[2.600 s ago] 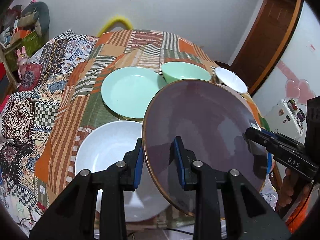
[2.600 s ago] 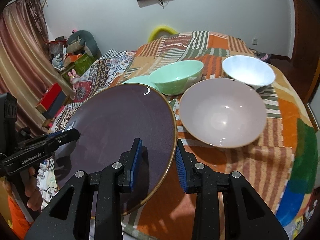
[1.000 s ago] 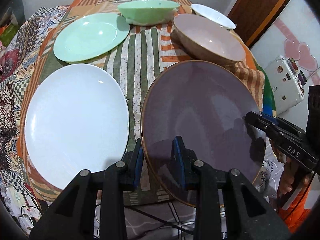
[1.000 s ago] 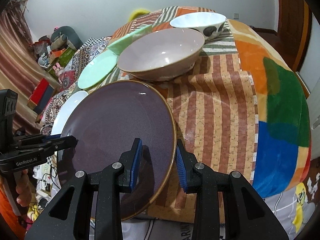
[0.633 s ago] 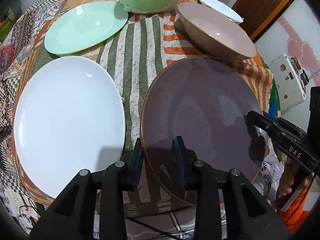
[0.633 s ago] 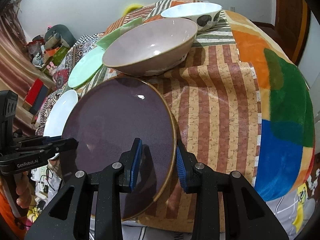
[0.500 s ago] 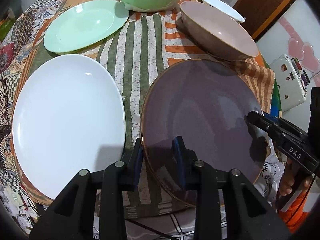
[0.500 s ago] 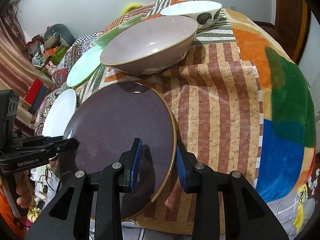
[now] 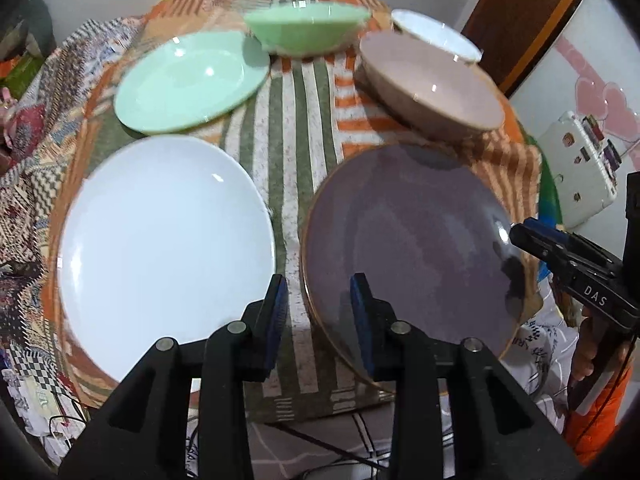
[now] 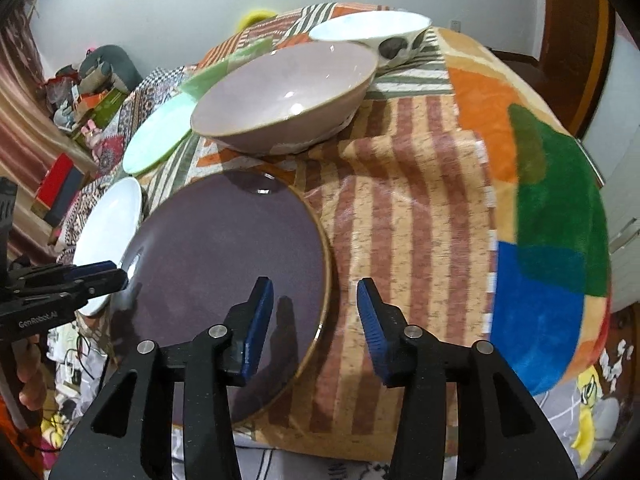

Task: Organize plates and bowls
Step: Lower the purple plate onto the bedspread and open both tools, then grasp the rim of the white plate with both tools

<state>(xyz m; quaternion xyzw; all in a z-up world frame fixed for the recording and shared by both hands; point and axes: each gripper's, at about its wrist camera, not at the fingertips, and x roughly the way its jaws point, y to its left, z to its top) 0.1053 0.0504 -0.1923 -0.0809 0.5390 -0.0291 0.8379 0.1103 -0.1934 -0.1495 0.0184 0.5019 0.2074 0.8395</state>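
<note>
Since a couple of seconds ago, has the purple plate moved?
Yes. The purple plate came down onto the tablecloth, beside the white plate.

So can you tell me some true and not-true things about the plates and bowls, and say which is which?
1. The purple plate lies on the table beside the white plate. True.
2. The left gripper is clamped shut on the purple plate. False: its jaws are open, either side of the plate's rim.
3. The right gripper has its jaws open too. True.
4. The green bowl sits on top of the green plate. False: it stands on the cloth behind the plate.
5. The pink bowl is upside down. False: it is upright and empty.
</note>
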